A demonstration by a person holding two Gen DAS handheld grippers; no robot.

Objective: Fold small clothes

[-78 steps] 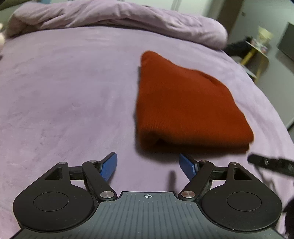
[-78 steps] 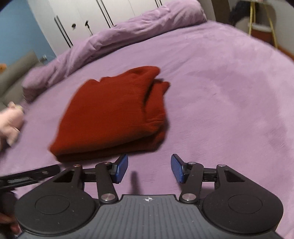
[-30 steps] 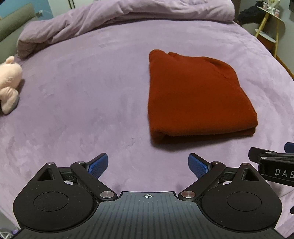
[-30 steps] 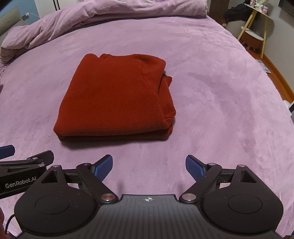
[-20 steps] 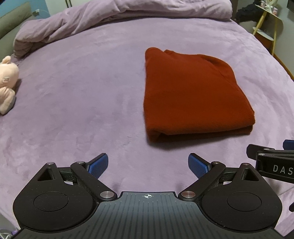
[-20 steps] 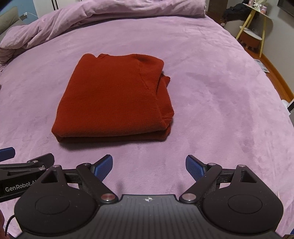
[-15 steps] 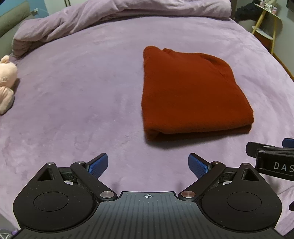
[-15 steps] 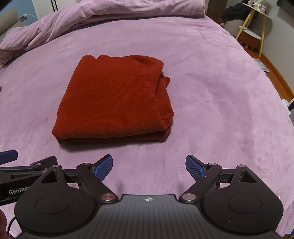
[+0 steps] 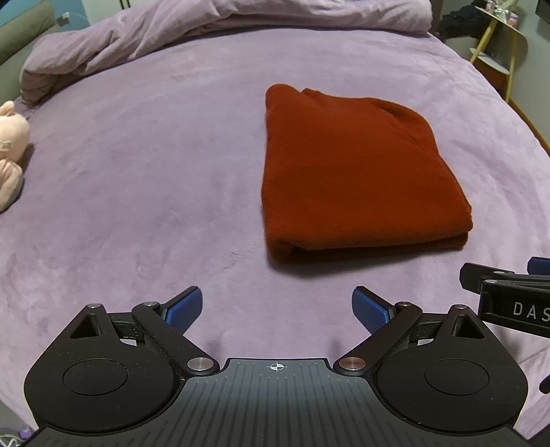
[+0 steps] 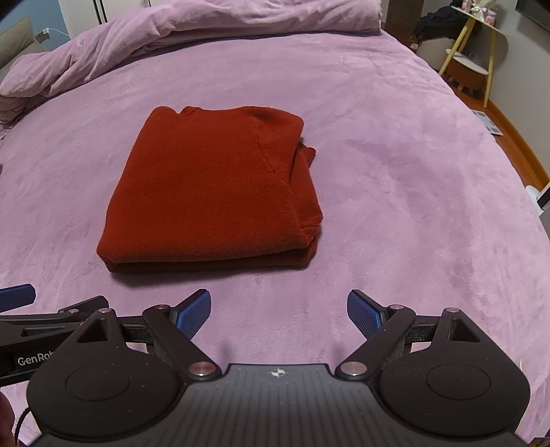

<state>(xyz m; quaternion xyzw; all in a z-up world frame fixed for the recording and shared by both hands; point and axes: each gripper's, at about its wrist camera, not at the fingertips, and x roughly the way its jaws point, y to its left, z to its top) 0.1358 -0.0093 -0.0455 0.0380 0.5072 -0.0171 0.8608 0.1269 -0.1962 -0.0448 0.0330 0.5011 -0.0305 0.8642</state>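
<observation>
A rust-red knit garment (image 9: 354, 175) lies folded into a flat rectangle on the purple bed (image 9: 154, 178); it also shows in the right wrist view (image 10: 213, 192). My left gripper (image 9: 276, 309) is open and empty, held back from the garment's near left corner. My right gripper (image 10: 278, 314) is open and empty, held back from its near right corner. Each gripper's side shows at the edge of the other's view.
A bunched purple duvet (image 9: 206, 31) lies along the far side of the bed. A pink plush toy (image 9: 8, 151) sits at the left edge. A yellow-legged side table (image 10: 474, 51) and a wooden floor are off the bed's right side.
Both grippers have opened wider and pulled back from the folded garment since 2.6 s ago. Over the last second they only drift slightly; the garment stays put.
</observation>
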